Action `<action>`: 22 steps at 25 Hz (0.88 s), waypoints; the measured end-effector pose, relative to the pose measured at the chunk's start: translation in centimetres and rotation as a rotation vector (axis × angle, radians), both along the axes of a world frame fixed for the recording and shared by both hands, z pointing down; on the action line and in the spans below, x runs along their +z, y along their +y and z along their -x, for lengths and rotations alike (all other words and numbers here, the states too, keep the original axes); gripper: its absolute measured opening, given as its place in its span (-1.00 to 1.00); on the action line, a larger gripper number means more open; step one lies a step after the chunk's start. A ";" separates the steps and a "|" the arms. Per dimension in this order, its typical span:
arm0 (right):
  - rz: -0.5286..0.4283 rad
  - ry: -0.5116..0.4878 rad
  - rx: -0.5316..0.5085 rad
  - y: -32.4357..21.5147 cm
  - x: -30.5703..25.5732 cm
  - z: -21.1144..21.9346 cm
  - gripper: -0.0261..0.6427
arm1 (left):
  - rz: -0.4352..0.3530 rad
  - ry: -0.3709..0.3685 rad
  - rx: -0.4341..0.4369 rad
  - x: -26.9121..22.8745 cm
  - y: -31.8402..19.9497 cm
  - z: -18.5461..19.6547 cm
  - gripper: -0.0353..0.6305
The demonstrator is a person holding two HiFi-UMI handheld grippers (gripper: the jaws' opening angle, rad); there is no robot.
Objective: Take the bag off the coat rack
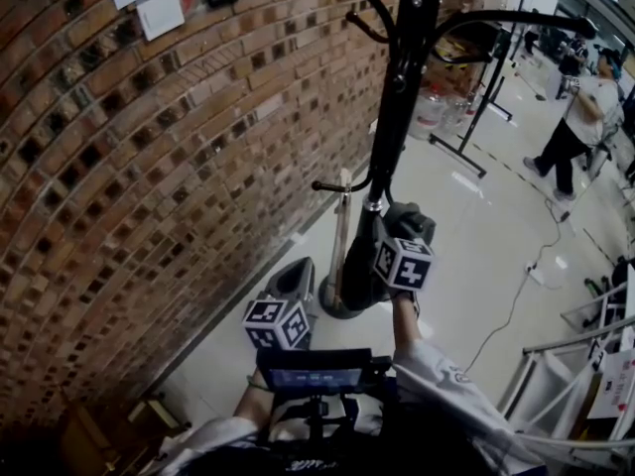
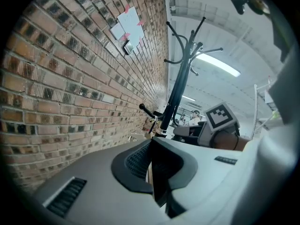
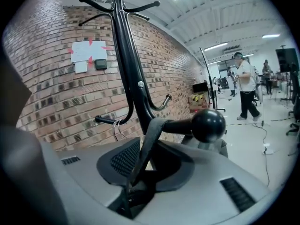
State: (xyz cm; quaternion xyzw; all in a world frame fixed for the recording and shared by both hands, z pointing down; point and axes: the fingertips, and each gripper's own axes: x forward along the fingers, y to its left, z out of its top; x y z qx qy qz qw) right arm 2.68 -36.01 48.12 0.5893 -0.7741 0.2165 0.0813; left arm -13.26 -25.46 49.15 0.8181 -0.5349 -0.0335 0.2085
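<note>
The black coat rack (image 1: 397,117) stands close to the brick wall (image 1: 149,196). A dark bag (image 1: 354,271) hangs low beside its pole. Its dark strap (image 3: 151,142) loops over a lower hook with a ball end (image 3: 207,124) and runs down between the jaws of my right gripper (image 3: 146,162), which is shut on the strap. In the head view the right gripper (image 1: 389,231) sits right at the pole. My left gripper (image 1: 296,271) is lower and to the left, near the rack's base. In its own view the left gripper (image 2: 151,159) is shut, nothing between its pads.
Papers (image 3: 89,53) are pinned on the wall. A second black rack (image 1: 486,87) stands further back. A person (image 1: 575,127) stands on the pale floor at far right. A cable (image 1: 516,296) crosses the floor, and a white frame (image 1: 566,375) is at lower right.
</note>
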 end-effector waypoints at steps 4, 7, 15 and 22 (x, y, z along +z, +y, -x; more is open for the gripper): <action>-0.004 -0.022 -0.030 -0.2 0.1 0.2 -0.68 | -0.002 0.002 -0.009 -0.1 -0.5 0.2 -0.87; -0.043 -0.058 -0.085 0.2 -0.2 0.4 -0.74 | 0.001 0.006 -0.016 0.0 -0.9 0.3 -0.87; -0.093 -0.180 -0.166 1.6 -1.9 0.1 -0.80 | 0.007 0.007 -0.032 0.1 -1.9 0.2 -0.87; -0.100 -0.311 -0.173 3.9 -3.8 -0.8 -0.80 | 0.015 0.018 -0.017 0.2 -2.8 -0.5 -0.87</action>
